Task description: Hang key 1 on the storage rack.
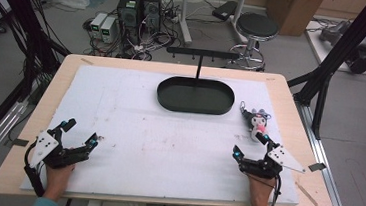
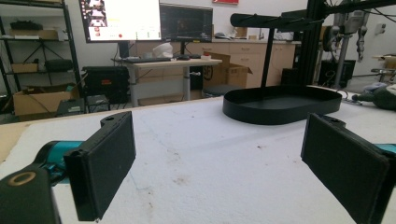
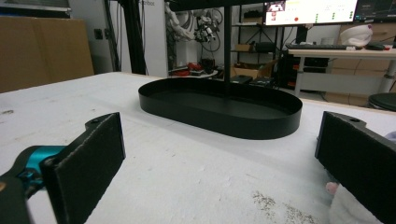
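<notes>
A black oval tray (image 1: pixel 194 104) with an upright post and hooked crossbar (image 1: pixel 203 52) stands at the table's far middle; it is also in the left gripper view (image 2: pixel 280 109) and the right gripper view (image 3: pixel 261 128). A small plush keychain toy (image 1: pixel 256 120), grey, white and pink, lies to the right of the tray; its white edge (image 3: pixel 348 210) peeks beside my right jaw. My left gripper (image 1: pixel 82 131) rests open near the front left, nothing between its jaws (image 2: pixel 217 172). My right gripper (image 1: pixel 250 145) is open at the front right, just short of the toy (image 3: pixel 219 172).
A white foam sheet (image 1: pixel 134 124) covers the wooden table (image 1: pixel 14 168). Behind the table are computer towers (image 1: pixel 139 6), a black stool (image 1: pixel 257 26), cables and black frame posts (image 1: pixel 323 80). A desk with monitors (image 2: pixel 149 21) stands further back.
</notes>
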{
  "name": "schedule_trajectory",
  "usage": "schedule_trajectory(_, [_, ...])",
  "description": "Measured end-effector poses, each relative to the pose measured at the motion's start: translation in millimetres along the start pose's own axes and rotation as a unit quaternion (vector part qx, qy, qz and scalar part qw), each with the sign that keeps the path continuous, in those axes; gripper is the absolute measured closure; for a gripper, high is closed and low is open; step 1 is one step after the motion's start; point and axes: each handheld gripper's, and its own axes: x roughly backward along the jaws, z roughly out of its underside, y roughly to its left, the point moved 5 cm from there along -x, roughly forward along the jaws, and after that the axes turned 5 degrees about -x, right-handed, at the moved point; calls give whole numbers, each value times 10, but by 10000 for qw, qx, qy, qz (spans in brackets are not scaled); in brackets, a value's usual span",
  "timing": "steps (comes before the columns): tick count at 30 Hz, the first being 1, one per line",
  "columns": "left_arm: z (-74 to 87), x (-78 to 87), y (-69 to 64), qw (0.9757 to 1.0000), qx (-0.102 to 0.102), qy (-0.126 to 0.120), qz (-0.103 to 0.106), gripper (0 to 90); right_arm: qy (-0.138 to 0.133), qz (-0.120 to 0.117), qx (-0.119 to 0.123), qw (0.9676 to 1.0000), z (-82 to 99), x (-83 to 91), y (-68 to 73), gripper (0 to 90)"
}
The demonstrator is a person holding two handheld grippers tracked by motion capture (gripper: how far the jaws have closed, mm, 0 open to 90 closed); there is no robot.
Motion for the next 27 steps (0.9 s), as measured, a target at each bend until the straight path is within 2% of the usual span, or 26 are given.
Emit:
schedule_trajectory(9, [2,-5,12,10000,59,30,5,105,-1,-23,-6,10000,-1,0,2,7])
schedule_trajectory(20, [-1,0,10,10000,36,6,9,105,-26,-21,38,10000,-5,-1,1,7])
schedule_trajectory(23, [-1,-2,10,10000,40,1,9,105,69,-9,-53,10000,-9,-15,-17,7])
schedule_trajectory(27, [0,-3,11,10000,40,12,8,105,185,-20,-6,9998,-57,-58,-9,7])
